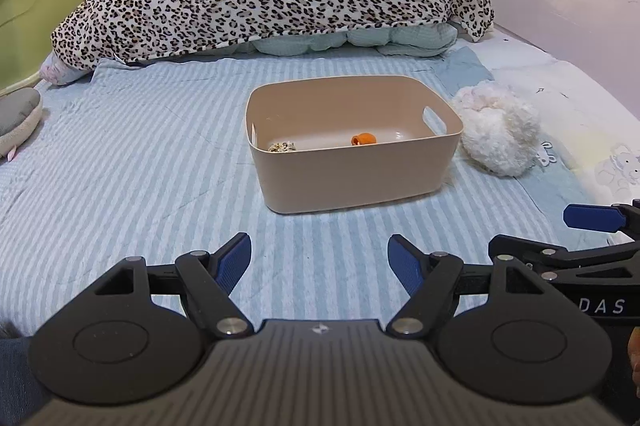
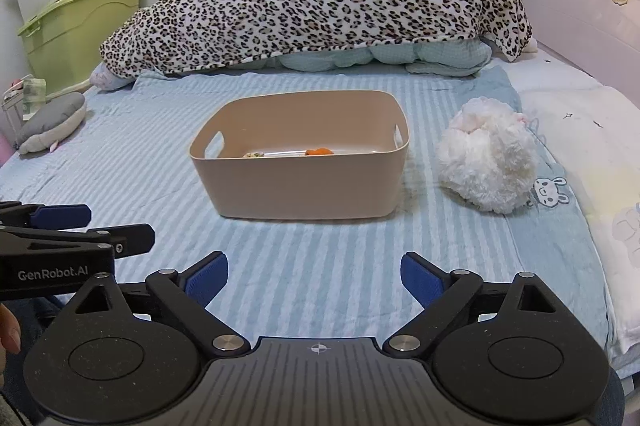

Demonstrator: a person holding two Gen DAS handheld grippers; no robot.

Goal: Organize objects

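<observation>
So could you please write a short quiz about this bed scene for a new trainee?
1. True or false: the white fluffy plush toy lies inside the beige plastic storage bin.
2. Which item is in the bin? A) small orange object B) grey plush slipper-shaped toy C) leopard-print blanket
3. Fill in: both the left gripper and the right gripper are ____ and hold nothing.

Key: 1 false, it lies on the striped sheet beside the bin; 2 A; 3 open.
</observation>
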